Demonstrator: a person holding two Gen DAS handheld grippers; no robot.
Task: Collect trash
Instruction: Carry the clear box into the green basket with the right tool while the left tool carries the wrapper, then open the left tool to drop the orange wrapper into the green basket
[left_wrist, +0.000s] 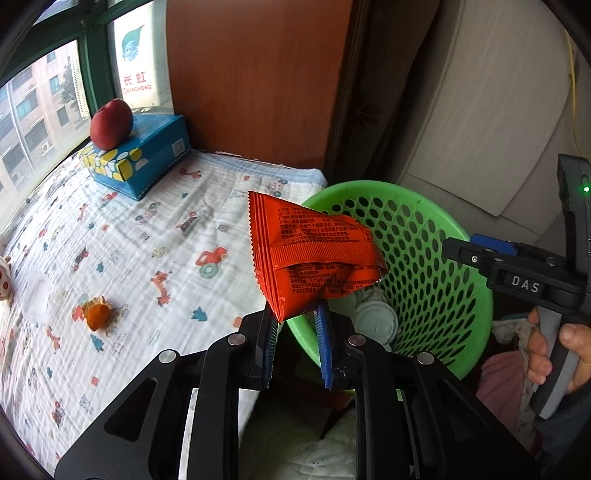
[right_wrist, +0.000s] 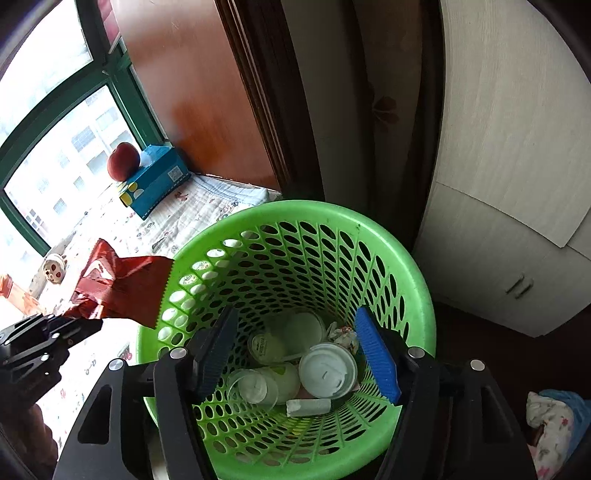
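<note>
My left gripper (left_wrist: 297, 314) is shut on a corner of a red snack wrapper (left_wrist: 310, 254) and holds it up at the near rim of the green perforated basket (left_wrist: 436, 258). The wrapper (right_wrist: 118, 288) also shows in the right wrist view, beside the basket's left rim (right_wrist: 417, 266). My right gripper (right_wrist: 295, 332) is open and empty, right above the basket's mouth. Inside lie a white cup lid (right_wrist: 327, 371), clear plastic cups (right_wrist: 258, 386) and crumpled paper (right_wrist: 343, 334). An orange peel (left_wrist: 96, 314) lies on the patterned cloth (left_wrist: 147, 266).
A blue tissue box (left_wrist: 147, 158) with a red apple (left_wrist: 110, 123) on top stands at the cloth's far end by the window. A small white and red toy (right_wrist: 54, 271) sits near the window. A wooden panel and a pale cabinet (right_wrist: 517, 184) stand behind the basket.
</note>
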